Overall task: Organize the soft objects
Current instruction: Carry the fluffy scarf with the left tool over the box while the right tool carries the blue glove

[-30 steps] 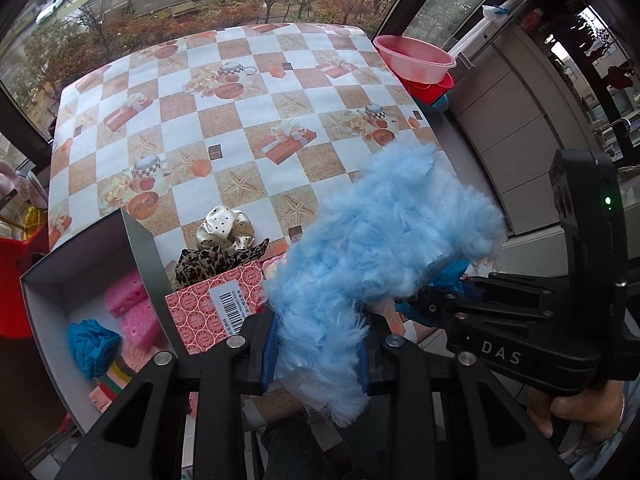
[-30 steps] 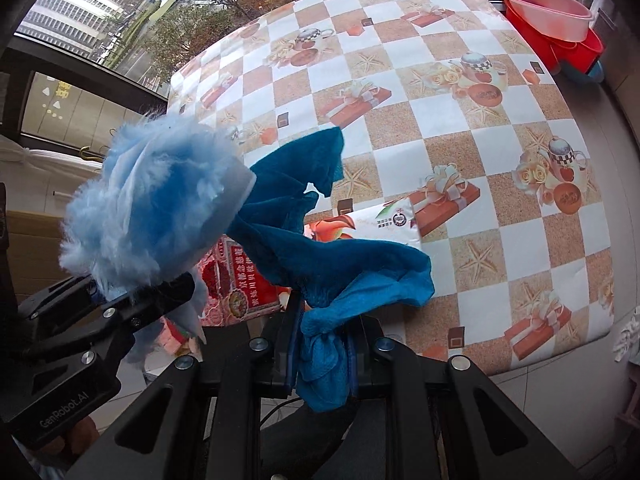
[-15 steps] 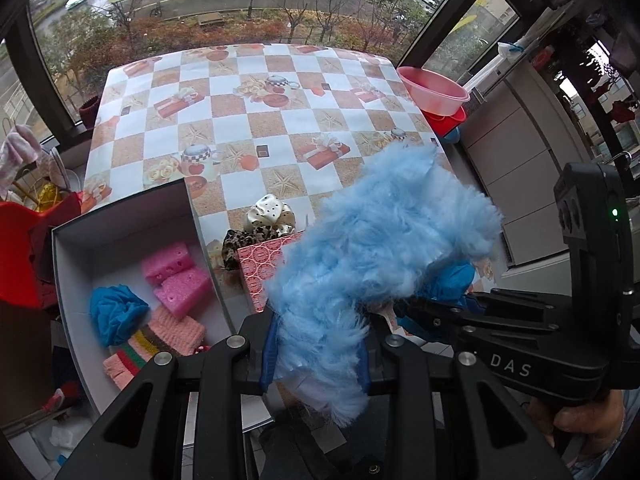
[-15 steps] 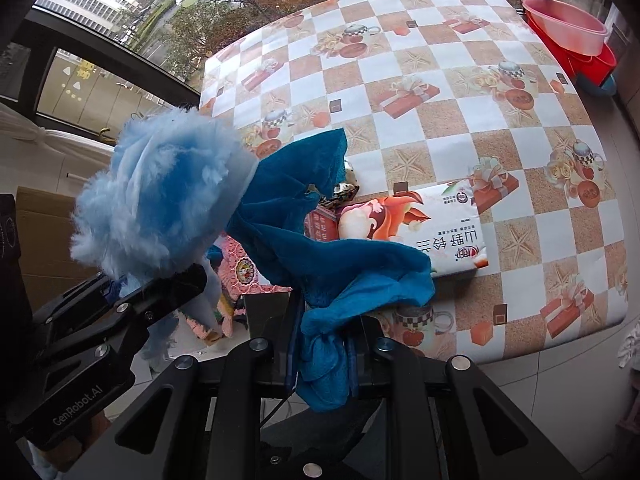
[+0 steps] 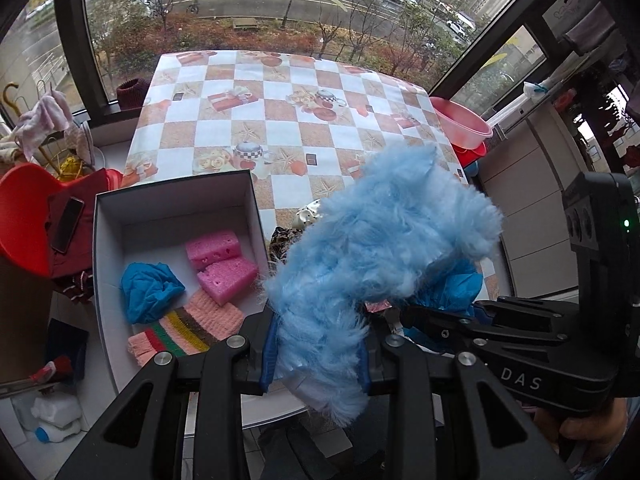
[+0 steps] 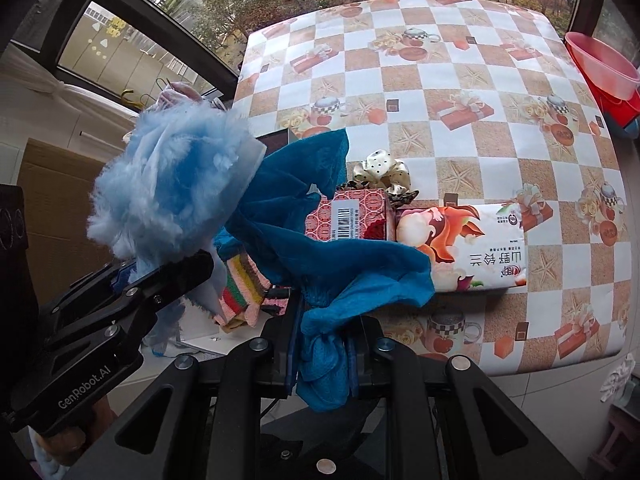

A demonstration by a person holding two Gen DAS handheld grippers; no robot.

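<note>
Left claw [image 5: 316, 354] is clamped on a fluffy light-blue fur piece [image 5: 380, 248], which rises from between its fingers toward 1 o'clock and hides much of the desk [image 5: 280, 120] behind it. Right claw [image 6: 322, 354] is clamped on a teal cloth [image 6: 320, 248]; the cloth bunches between the fingers and spreads upward toward 12 o'clock, one flap reaching toward 11 and another toward 2.

In the left view the two claws are close together, the right one at 3 o'clock of the fur, with a bit of teal cloth showing under the fur's edge.

At 9 o'clock of the left claw an open box [image 5: 176, 200] sits at the desk's near edge. It holds two pink sponges [image 5: 220, 262], a crumpled blue cloth [image 5: 148, 286] and a striped pink knit [image 5: 188, 330].

In the right view, beyond the teal cloth at 12 to 1 o'clock, a red patterned box [image 6: 348, 216] lies on the desk just beside a tissue pack [image 6: 468, 248], with a cream scrunchie [image 6: 382, 170] and a leopard scrunchie [image 6: 404, 198] behind them.
</note>
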